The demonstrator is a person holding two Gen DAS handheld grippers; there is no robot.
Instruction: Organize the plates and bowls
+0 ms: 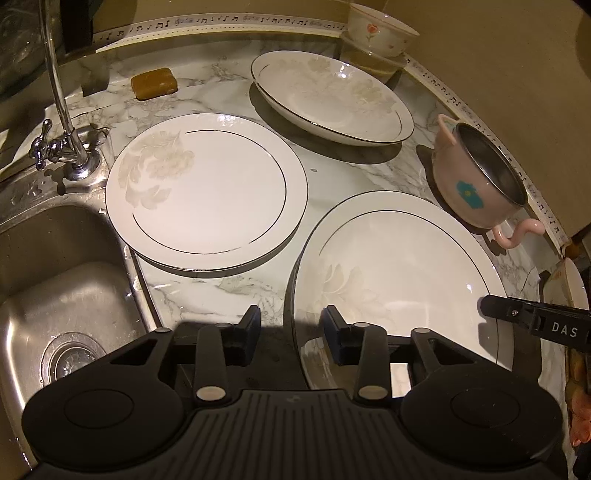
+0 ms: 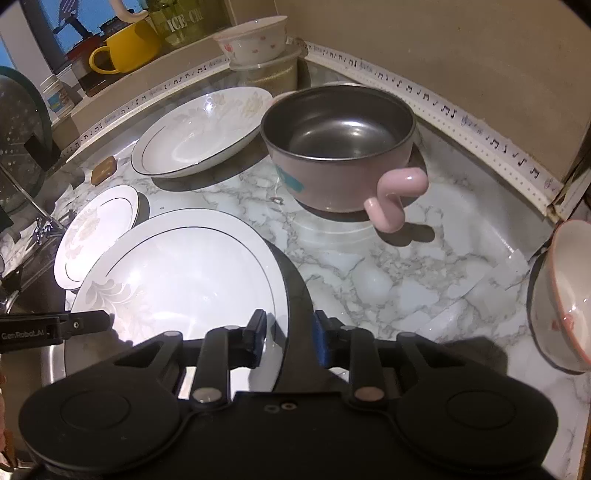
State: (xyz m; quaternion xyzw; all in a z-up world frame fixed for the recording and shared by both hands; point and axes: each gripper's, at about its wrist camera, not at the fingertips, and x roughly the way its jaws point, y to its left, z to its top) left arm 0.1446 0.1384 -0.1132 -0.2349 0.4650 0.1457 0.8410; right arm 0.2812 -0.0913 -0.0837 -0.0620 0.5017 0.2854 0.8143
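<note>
- By the counter's front edge, left gripper (image 1: 291, 328) and right gripper (image 2: 288, 334) sit slightly apart around the big plate (image 1: 399, 266) rim
- Squeeze both gently, then lift it flat

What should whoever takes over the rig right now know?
Left tongs: open, astride the near plate's left rim.
Right tongs: open, astride the same plate's right rim.
No pads visibly pressing yet.
Second plate lies beside the sink; deep plate behind it; pink-handled bowl on the right; floral bowl on a container in the corner.
Done: nothing stacked.
Left: probably grip the near plate, then gather plates and bowls.
</note>
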